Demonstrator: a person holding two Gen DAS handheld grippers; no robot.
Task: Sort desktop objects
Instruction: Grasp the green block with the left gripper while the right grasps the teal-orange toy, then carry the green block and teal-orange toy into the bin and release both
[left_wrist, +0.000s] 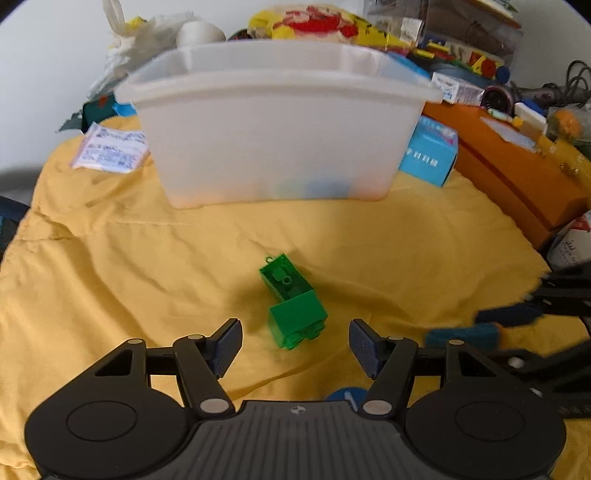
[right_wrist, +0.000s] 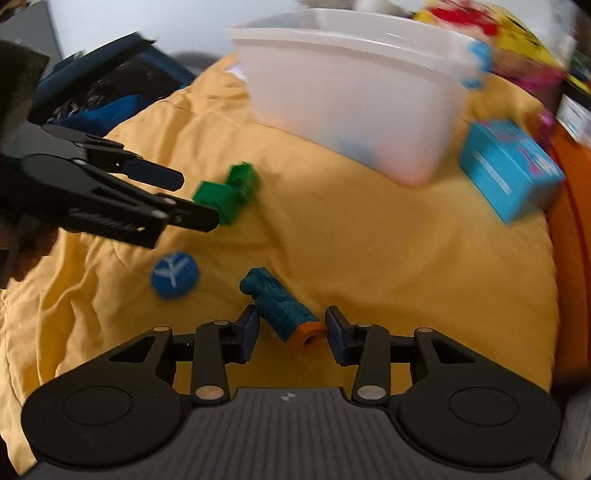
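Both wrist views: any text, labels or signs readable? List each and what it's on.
Nothing reads cleanly.
Blue box: white characters on its side, too blurred to quote.
White packet: fine print, too small.
White carton behind the white bin: print blurred.
Blue round piece: a white branching sign, no letters.
Left gripper arm: pale embossed marking, illegible.
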